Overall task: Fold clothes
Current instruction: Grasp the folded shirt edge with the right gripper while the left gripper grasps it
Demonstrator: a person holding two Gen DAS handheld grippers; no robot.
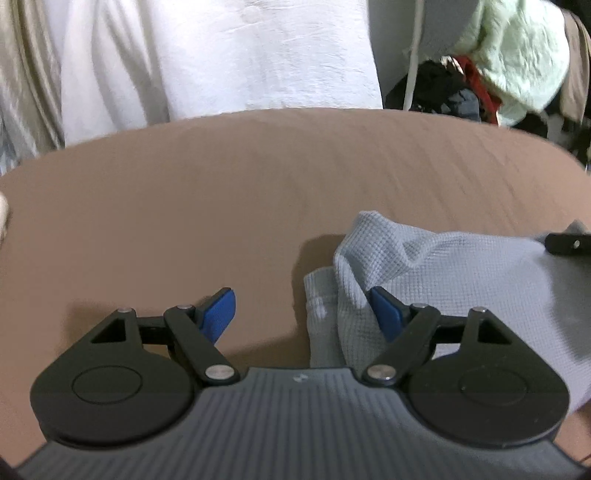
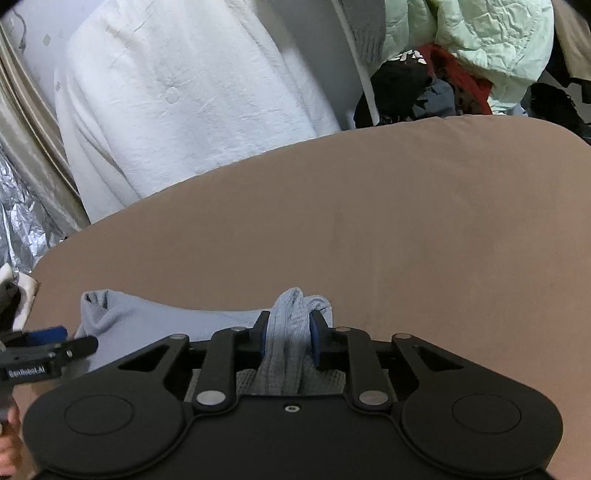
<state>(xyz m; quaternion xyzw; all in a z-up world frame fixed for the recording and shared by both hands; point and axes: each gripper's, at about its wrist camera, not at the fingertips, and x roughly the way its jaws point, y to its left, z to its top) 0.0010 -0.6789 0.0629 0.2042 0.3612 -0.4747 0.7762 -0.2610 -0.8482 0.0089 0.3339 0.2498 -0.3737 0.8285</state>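
Observation:
A light blue-grey waffle-knit garment (image 1: 461, 280) lies crumpled on the tan padded surface (image 1: 221, 206). My left gripper (image 1: 303, 314) is open at the garment's left end. Its right blue pad (image 1: 386, 314) sits against a fold of the cloth, and its left pad (image 1: 218, 314) is over bare surface. A ribbed cuff (image 1: 321, 325) lies between the fingers, not pinched. My right gripper (image 2: 288, 332) is shut on a bunched fold of the same garment (image 2: 147, 321). The left gripper (image 2: 66, 339) shows at the left edge of the right wrist view.
White bedding (image 1: 221, 55) hangs behind the surface's far edge. A pile of dark and red clothes (image 2: 424, 88) under a mint-green quilted piece (image 2: 480, 33) sits at the back right. Silver foil (image 2: 22, 214) and a beige curtain are at the left.

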